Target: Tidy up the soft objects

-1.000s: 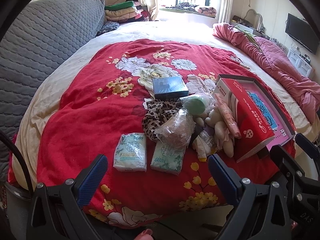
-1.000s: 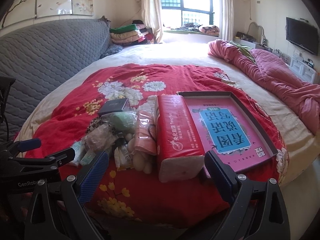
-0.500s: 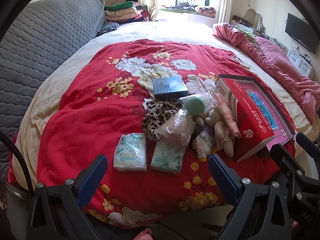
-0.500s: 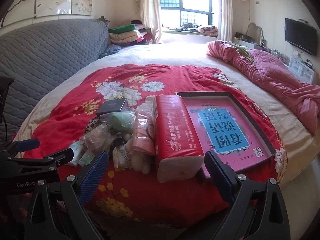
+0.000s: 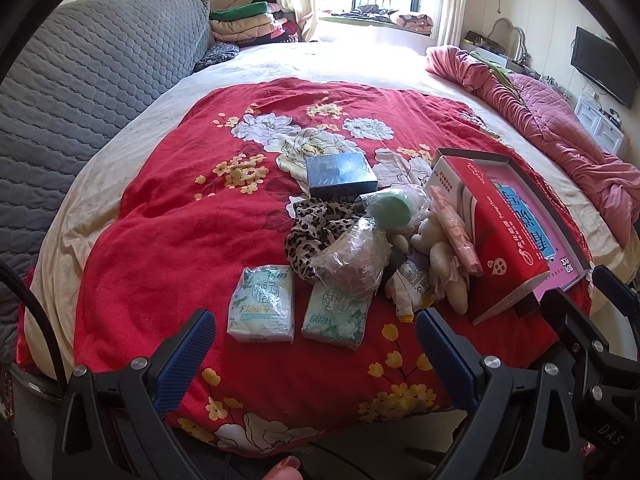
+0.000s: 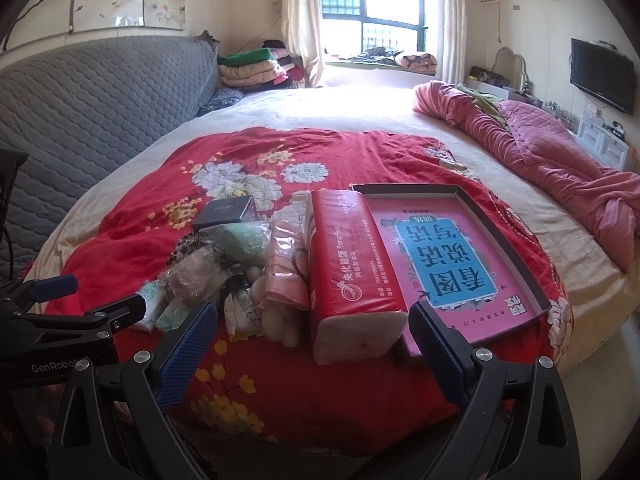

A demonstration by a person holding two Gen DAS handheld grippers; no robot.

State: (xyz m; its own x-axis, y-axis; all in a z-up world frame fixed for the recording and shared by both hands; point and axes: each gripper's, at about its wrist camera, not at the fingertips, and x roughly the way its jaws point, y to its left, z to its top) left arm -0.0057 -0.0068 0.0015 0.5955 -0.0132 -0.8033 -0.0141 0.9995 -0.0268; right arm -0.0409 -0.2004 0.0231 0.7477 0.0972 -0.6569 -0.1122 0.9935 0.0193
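Left wrist view: the left gripper (image 5: 314,344) hangs at the near edge of the bed, fingers (image 5: 186,354) spread wide and empty. Beyond them, on the red floral quilt (image 5: 160,240), lie two pale green tissue packs (image 5: 262,304) side by side. Just behind sits a heap: a leopard-print cloth (image 5: 316,228), a crinkled clear bag (image 5: 352,256), a green item in plastic (image 5: 392,210), a cream plush toy (image 5: 440,256) and a dark box (image 5: 340,174) at the far side. To the right, a red tissue pack (image 5: 492,232) leans against a pink-lined tray (image 5: 536,220).

Right wrist view: the right gripper (image 6: 314,346) is also released, fingers (image 6: 440,354) apart, holding nothing, facing the red tissue pack's near end (image 6: 352,264). The tray (image 6: 444,256) lies right of it, touching it; the heap (image 6: 224,264) is on the left. The left gripper's body (image 6: 60,320) shows at the near left.
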